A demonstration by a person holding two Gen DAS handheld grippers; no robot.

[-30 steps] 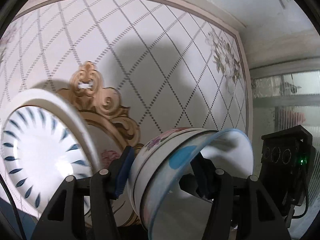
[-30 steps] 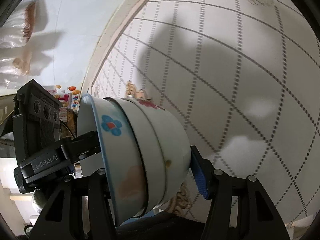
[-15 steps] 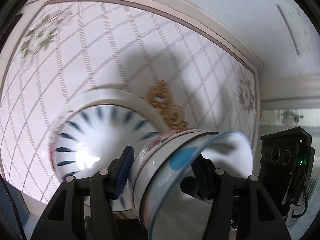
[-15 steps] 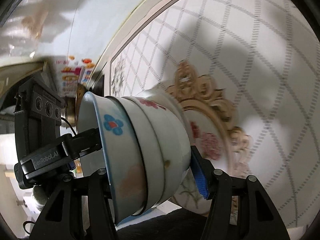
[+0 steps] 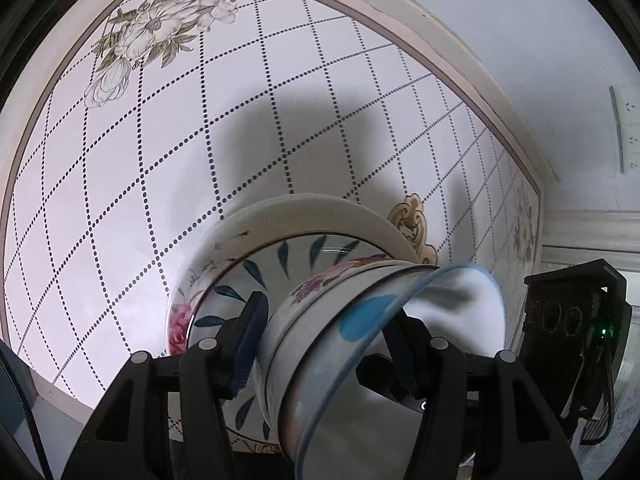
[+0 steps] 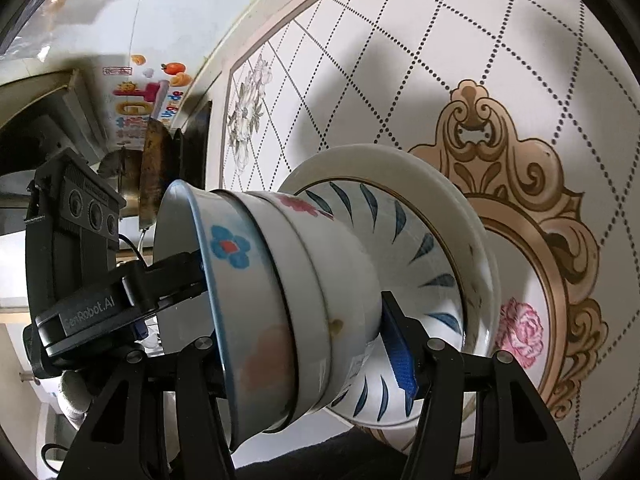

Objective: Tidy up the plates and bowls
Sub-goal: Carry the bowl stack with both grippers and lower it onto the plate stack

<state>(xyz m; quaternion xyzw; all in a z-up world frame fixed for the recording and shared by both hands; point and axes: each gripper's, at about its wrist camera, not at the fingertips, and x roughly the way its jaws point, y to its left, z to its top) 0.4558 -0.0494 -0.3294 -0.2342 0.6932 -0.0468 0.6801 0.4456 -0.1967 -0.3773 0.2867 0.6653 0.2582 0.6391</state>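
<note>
Both grippers grip one nested stack of bowls (image 5: 344,332), each from an opposite side. My left gripper (image 5: 324,344) is shut across the stack's rim and wall. My right gripper (image 6: 296,332) is shut on the same stack of bowls (image 6: 288,288), whose outer bowl has a blue flower. The stack hangs just over a stack of plates (image 5: 280,248); the top plate has blue leaf marks. In the right wrist view the plates (image 6: 436,240) lie directly behind the bowls. Whether bowls and plates touch is unclear.
The patterned tabletop (image 5: 160,160) has a dotted lattice, flower corners and a gold ornament (image 6: 500,132). A white wall borders its edge (image 5: 460,64). A dark pan and clutter (image 6: 156,168) stand off the table at left in the right wrist view.
Both grippers have carried the bowl stack across the table. The blue-leaf plates have come from the side to directly beneath the bowls.
</note>
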